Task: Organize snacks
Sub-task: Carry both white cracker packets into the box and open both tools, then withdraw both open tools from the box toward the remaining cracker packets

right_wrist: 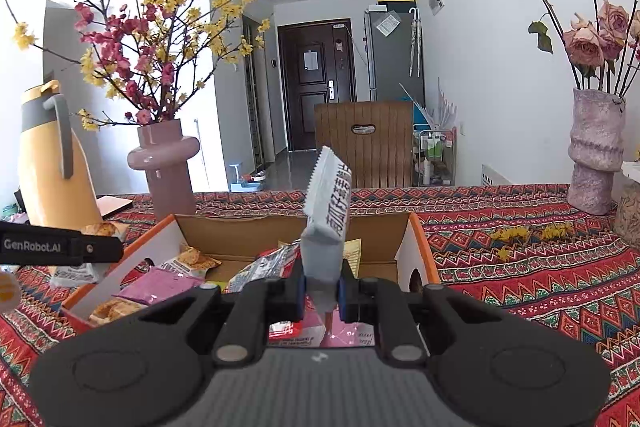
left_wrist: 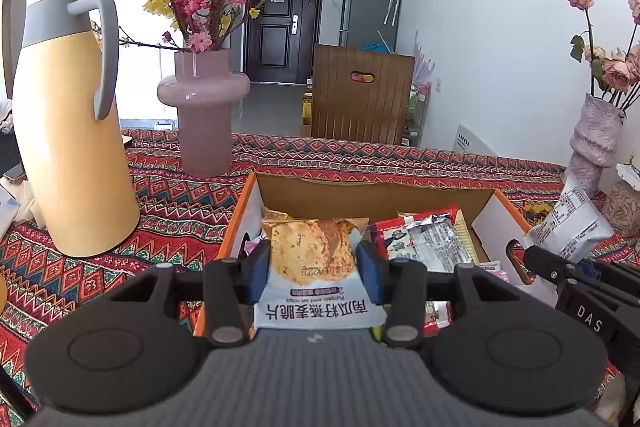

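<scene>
My left gripper [left_wrist: 315, 269] is shut on a cracker packet [left_wrist: 316, 267] with a golden biscuit picture, held flat above the near end of an open cardboard box [left_wrist: 372, 189]. My right gripper [right_wrist: 322, 293] is shut on a white snack packet [right_wrist: 328, 203], pinched at its lower end and standing upright over the same box [right_wrist: 404, 255]. In the left wrist view the right gripper [left_wrist: 556, 259] shows at the right edge with its white packet [left_wrist: 570, 223]. The left gripper [right_wrist: 80, 247] shows at the left edge of the right wrist view. Several more snack packets [left_wrist: 424, 239] lie inside the box.
A yellow thermos jug [left_wrist: 68, 131] and a pink vase of blossoms [left_wrist: 204, 115] stand left of the box on the patterned tablecloth [right_wrist: 520, 267]. A pale vase of dried roses [right_wrist: 594, 155] stands at the right. A wooden chair [left_wrist: 360, 99] is behind the table.
</scene>
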`<state>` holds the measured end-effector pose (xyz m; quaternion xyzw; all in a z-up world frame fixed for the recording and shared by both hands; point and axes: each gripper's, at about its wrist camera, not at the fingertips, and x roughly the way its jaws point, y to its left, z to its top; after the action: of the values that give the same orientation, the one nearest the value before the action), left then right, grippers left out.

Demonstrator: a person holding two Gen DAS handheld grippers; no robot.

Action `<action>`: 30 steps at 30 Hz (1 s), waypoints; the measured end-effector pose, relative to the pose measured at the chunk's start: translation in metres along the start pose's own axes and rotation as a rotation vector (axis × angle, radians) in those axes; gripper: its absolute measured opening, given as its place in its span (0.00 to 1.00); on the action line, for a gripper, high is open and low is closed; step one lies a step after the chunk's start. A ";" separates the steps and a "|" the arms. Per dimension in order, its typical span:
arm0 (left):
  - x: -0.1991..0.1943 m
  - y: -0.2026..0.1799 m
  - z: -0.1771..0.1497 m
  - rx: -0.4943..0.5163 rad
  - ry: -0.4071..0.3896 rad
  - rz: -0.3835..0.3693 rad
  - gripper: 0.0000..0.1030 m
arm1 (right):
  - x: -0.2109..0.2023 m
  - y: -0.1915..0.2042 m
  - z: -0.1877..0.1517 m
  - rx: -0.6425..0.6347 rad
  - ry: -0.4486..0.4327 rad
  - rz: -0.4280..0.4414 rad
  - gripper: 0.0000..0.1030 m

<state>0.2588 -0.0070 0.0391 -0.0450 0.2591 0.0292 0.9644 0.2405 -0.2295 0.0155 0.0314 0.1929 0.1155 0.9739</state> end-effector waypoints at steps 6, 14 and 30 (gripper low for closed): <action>0.020 0.002 -0.016 -0.001 -0.044 0.030 0.46 | 0.013 -0.005 -0.014 0.012 0.000 -0.002 0.14; 0.021 0.009 -0.023 -0.008 -0.087 0.028 0.85 | 0.011 0.001 -0.019 -0.011 -0.002 0.012 0.40; -0.009 0.010 -0.016 -0.050 -0.126 0.036 1.00 | -0.017 -0.005 -0.008 0.028 -0.075 0.019 1.00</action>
<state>0.2421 0.0010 0.0293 -0.0623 0.1980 0.0558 0.9766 0.2236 -0.2383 0.0134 0.0514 0.1574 0.1209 0.9788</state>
